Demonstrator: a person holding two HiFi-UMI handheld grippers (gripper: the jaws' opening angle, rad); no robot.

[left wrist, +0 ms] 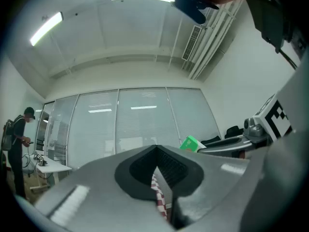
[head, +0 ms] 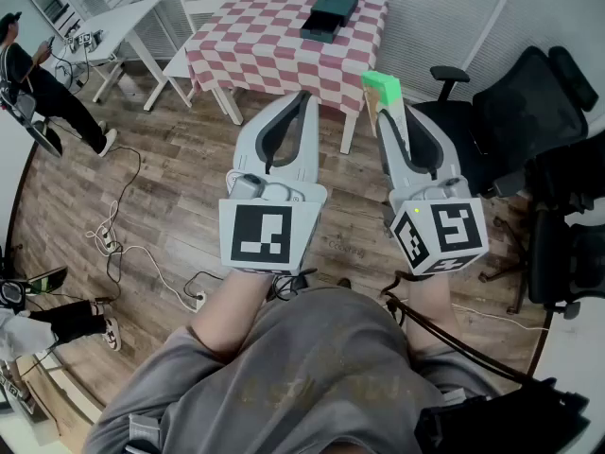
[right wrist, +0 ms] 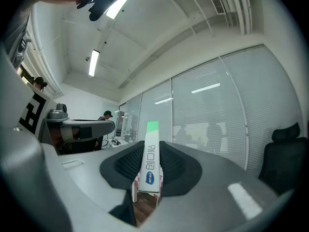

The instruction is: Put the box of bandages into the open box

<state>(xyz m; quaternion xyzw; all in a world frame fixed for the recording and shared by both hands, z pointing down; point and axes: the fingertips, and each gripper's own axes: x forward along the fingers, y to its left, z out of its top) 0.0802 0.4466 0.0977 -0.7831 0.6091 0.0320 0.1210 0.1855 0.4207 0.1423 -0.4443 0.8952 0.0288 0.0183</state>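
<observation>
Head view: right gripper (head: 389, 112) holds bandage box (head: 383, 87) in the air, green end up, short of table (head: 236, 55); open box (head: 328, 17) near table's far right corner

Left gripper view: left gripper (left wrist: 155, 153) closed, empty

Right gripper view: jaws pinch bandage box's broad faces; light thin card, likely crushable, so grip gently, mid-body

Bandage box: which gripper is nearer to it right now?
Right. The right gripper has the bandage box clamped between its jaws; the left gripper is shut and empty, off to the box's left, not touching it.
</observation>
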